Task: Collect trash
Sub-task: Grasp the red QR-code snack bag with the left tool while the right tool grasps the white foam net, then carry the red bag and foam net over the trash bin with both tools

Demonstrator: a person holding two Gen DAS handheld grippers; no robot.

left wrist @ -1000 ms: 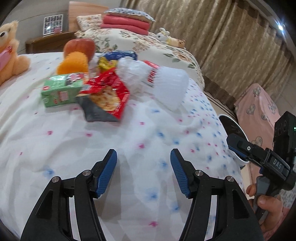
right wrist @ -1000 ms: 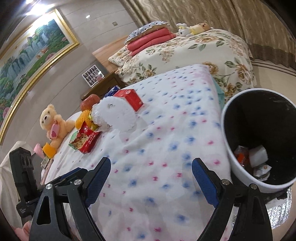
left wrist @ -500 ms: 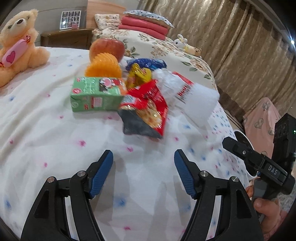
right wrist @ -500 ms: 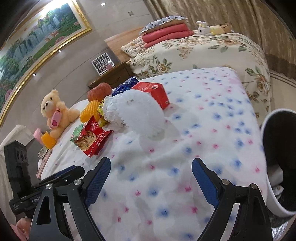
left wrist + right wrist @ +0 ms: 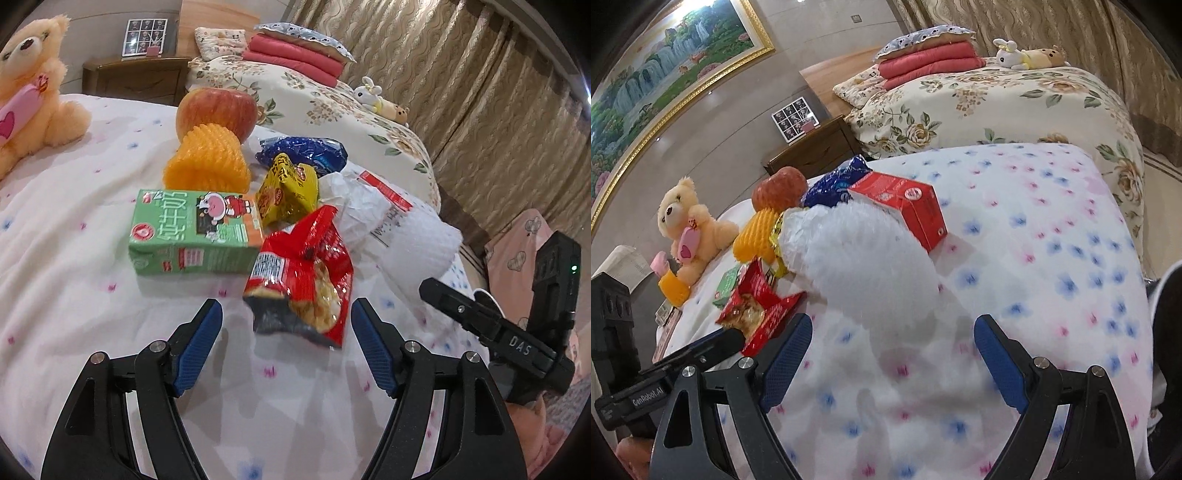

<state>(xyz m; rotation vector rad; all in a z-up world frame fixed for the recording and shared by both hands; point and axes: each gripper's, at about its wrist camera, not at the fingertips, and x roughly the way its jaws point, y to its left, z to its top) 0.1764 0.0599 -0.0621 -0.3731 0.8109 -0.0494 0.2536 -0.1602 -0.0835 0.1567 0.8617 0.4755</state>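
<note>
Trash lies in a heap on the white spotted bedspread (image 5: 74, 314). It includes a red snack bag (image 5: 303, 280), a green milk carton (image 5: 192, 232), a yellow wrapper (image 5: 288, 192), a blue wrapper (image 5: 303, 153), white foam wrap (image 5: 406, 236) and a red carton (image 5: 905, 206). My left gripper (image 5: 287, 314) is open, and the snack bag's lower edge sits just between its fingertips, untouched. My right gripper (image 5: 894, 325) is open wide and empty. The white foam wrap (image 5: 864, 258) lies just ahead of it.
An apple (image 5: 216, 110) and an orange foam net (image 5: 207, 162) sit behind the heap, with a teddy bear (image 5: 29, 92) at the far left. The dark trash bin (image 5: 1169, 291) shows at the right edge. A floral bed (image 5: 997, 99) stands beyond.
Both grippers have moved closer to the heap, which looms larger now. The left jaws have spread a little wider. The bin has slid almost out of the right wrist view.
</note>
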